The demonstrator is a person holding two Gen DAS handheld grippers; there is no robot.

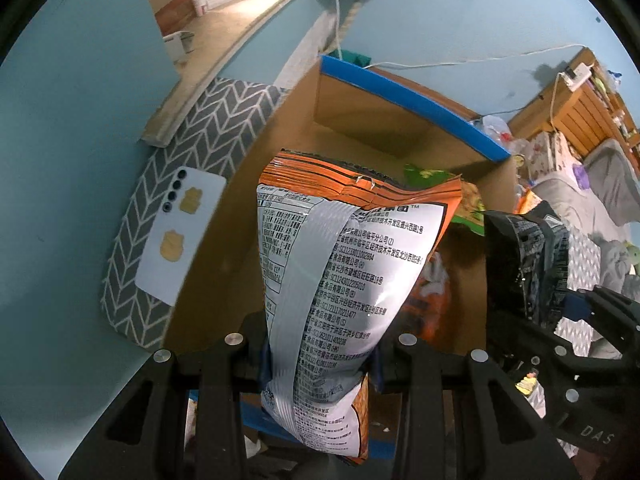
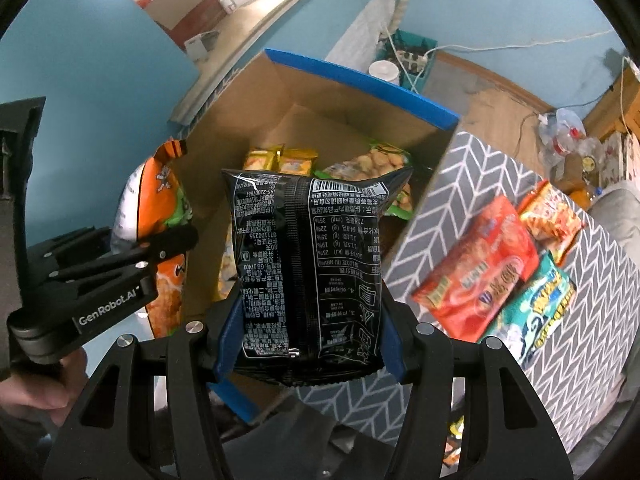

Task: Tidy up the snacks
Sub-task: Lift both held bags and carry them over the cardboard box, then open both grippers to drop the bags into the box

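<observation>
- "GenRobot.AI" is printed on the left gripper (image 2: 160, 256).
- Left gripper (image 1: 320, 360) clamps the orange-and-silver snack bag (image 1: 344, 280) above the cardboard box (image 1: 400, 128).
- Right gripper (image 2: 310, 332) clamps the black snack packet (image 2: 308, 272) over the box (image 2: 320, 120).

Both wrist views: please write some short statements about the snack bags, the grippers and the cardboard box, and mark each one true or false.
1. The left gripper is shut on an orange and silver snack bag. True.
2. The right gripper is open and holds nothing. False: it is shut on a black snack bag.
3. The cardboard box already has snack packs inside. True: yellow packs and a green bag lie in it.
4. The box rim is edged in red. False: the edge is blue.
5. A red snack bag lies on the grey patterned cloth outside the box. True.
</observation>
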